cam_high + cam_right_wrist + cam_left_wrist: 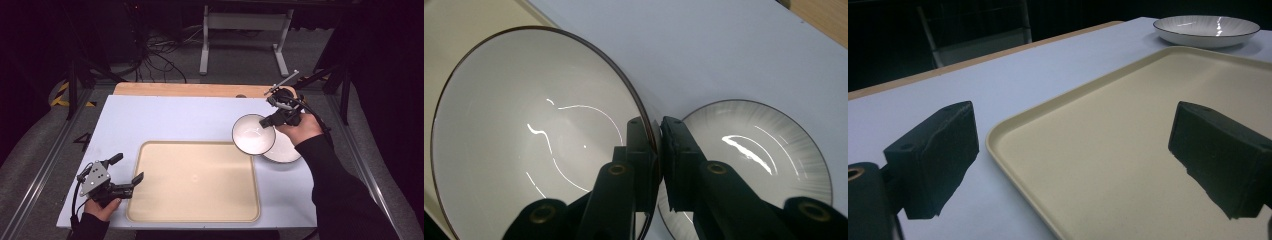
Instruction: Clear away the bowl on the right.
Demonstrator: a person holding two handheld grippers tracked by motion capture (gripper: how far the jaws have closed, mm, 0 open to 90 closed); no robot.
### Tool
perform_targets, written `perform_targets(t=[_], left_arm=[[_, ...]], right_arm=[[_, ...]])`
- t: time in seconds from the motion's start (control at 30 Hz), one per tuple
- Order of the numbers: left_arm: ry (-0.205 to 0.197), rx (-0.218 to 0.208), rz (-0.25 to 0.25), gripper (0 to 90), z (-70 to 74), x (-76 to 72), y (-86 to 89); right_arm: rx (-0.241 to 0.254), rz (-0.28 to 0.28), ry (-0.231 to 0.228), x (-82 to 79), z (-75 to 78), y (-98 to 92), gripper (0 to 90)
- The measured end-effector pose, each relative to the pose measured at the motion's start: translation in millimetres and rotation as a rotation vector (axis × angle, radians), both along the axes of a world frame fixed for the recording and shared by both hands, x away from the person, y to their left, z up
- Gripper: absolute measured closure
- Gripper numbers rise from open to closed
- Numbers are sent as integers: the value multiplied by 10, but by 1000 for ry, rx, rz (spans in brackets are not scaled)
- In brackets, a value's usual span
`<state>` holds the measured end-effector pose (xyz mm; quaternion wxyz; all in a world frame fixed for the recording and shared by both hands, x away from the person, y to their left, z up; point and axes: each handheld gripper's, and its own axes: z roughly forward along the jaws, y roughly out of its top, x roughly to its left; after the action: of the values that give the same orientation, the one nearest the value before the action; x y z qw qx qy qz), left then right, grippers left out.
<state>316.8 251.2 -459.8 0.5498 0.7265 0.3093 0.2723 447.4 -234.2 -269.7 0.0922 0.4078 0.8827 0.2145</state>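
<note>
A pale blue-white rectangular table top (170,120) fills the middle of the high view, and a light wooden strip (190,89) runs along its far edge. Beyond that strip lies a grey carpeted floor (240,60). A white metal frame stand with two legs (245,35) rests on the floor past the table's far right part, and a tangle of black cables (155,55) lies past its far left part. Yellow-and-black hazard tape (62,95) marks the floor off the table's far left corner. Grey metal rails (45,155) run along the table's left side. The surrounding room is dark.
</note>
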Motion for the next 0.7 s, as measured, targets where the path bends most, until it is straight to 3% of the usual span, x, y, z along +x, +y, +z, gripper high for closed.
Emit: perform_targets(t=[0.3,0.4,0.7], left_arm=[[0,2,1,66,1,-1,-1],[0,2,0,66,1,0,-1],[-1,0,-1,66,-1,-1,-2]], right_arm=[[29,86,2,-95,12,268,829],[62,131,8,-141,-7,417,830],[58,222,12,-252,-22,752,829]])
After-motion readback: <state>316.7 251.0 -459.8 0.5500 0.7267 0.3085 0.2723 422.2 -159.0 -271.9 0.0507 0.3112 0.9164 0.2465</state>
